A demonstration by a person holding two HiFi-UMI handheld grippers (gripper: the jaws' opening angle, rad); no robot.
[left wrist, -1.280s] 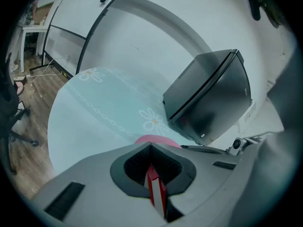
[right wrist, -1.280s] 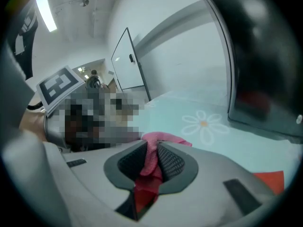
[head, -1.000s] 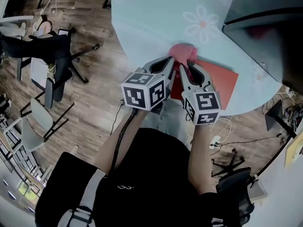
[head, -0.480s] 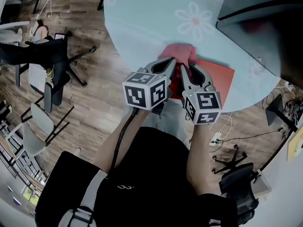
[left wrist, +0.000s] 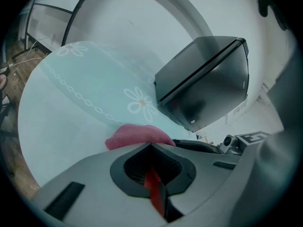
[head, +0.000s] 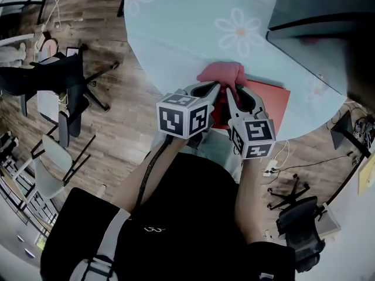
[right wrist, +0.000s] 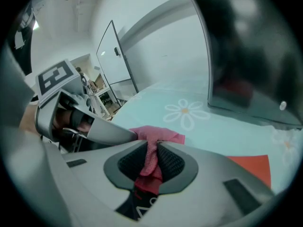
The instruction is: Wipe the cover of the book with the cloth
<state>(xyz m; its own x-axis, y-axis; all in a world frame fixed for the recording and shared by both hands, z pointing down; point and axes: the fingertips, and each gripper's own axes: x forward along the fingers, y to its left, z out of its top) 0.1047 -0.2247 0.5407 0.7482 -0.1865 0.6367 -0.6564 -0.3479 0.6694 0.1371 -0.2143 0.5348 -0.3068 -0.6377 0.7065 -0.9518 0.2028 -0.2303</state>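
Gripping | right gripper (right wrist: 151, 148) jaws clamped on cloth (right wrist: 158, 135); left gripper (left wrist: 151, 148) jaws closed tight on book (left wrist: 154, 190) edge

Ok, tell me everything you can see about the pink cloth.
The pink cloth looks like soft fabric, bunched into a crumpled lump. The right tongs are shut on a fold of it. It rests at the left end of the red book, with part of it lying on the pale blue table.

cloth (head: 221, 74) at book's (head: 268, 103) edge, book on table (head: 176, 22)
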